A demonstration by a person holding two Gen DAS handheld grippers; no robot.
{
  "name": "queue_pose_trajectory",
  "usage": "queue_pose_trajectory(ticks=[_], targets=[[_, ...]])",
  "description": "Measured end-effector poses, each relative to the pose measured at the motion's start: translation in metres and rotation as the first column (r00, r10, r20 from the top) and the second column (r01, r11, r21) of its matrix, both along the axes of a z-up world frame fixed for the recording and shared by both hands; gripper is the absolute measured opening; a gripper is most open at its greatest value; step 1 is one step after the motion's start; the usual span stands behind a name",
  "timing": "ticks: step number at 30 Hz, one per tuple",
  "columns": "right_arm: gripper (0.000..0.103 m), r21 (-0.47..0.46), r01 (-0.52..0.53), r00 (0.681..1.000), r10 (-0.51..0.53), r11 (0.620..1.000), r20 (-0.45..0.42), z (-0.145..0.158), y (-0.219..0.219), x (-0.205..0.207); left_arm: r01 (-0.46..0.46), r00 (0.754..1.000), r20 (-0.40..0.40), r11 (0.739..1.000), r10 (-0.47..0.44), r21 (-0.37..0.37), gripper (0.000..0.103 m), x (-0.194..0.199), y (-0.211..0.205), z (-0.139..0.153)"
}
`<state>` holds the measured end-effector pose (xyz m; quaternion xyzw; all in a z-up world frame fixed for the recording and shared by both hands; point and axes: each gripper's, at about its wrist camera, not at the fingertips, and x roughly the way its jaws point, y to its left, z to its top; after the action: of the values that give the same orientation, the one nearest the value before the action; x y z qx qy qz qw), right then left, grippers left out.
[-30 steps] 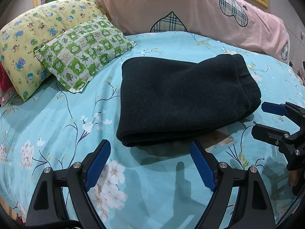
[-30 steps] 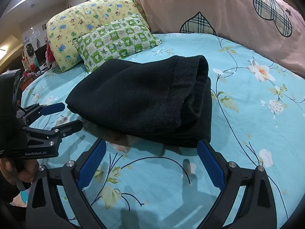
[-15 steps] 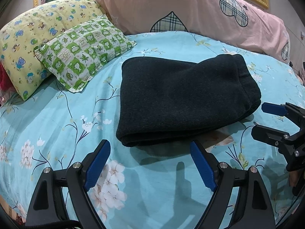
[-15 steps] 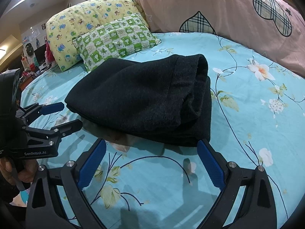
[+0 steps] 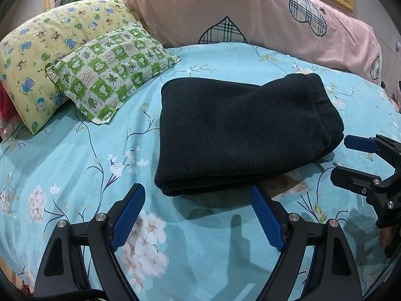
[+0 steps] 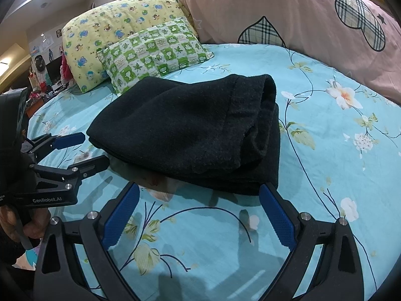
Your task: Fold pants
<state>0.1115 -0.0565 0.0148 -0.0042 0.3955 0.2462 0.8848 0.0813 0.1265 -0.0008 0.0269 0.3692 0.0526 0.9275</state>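
The black pants (image 5: 238,130) lie folded into a thick rectangle on the light blue flowered bedsheet (image 5: 75,165); they also show in the right wrist view (image 6: 190,128). My left gripper (image 5: 198,193) is open and empty, just short of the pants' near edge. My right gripper (image 6: 198,193) is open and empty, close to the pants' near right corner. Each gripper shows in the other's view: the right one (image 5: 340,158) beside the pants' right end, the left one (image 6: 95,148) beside their left end.
A green checked pillow (image 5: 110,70) and a yellow cartoon pillow (image 5: 37,57) lie at the back left. A large pink quilt (image 5: 250,12) with plaid hearts runs along the back. Room clutter shows far left in the right wrist view (image 6: 42,75).
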Motion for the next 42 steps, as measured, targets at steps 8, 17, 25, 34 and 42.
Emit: queue_pose_trajectory(ticks=[8, 17, 25, 34, 42], targets=[[0.096, -0.001, -0.001, 1.000, 0.001, 1.000, 0.008, 0.001, 0.001, -0.001, 0.002, 1.000, 0.001, 1.000, -0.002, -0.004, 0.086, 0.001, -0.001, 0.002], [0.096, 0.004, -0.003, 1.000, 0.003, 1.000, 0.010, 0.004, 0.000, -0.002, 0.000, 1.000, 0.008, 1.000, 0.000, -0.010, 0.086, 0.000, -0.002, 0.004], [0.096, 0.005, -0.005, 1.000, 0.005, 1.000, 0.016, 0.010, -0.001, 0.002, -0.011, 1.000, 0.008, 1.000, 0.011, -0.021, 0.086, -0.001, -0.001, 0.005], [0.096, 0.005, -0.007, 1.000, 0.006, 1.000, 0.023, 0.013, -0.002, 0.003, -0.020, 1.000, 0.006, 0.999, 0.020, -0.029, 0.086, 0.000, 0.002, 0.005], [0.096, 0.004, -0.008, 1.000, 0.008, 1.000, 0.023, 0.014, -0.002, 0.003, -0.065, 0.998, 0.017, 0.996, 0.066, -0.061, 0.086, 0.003, 0.010, 0.006]])
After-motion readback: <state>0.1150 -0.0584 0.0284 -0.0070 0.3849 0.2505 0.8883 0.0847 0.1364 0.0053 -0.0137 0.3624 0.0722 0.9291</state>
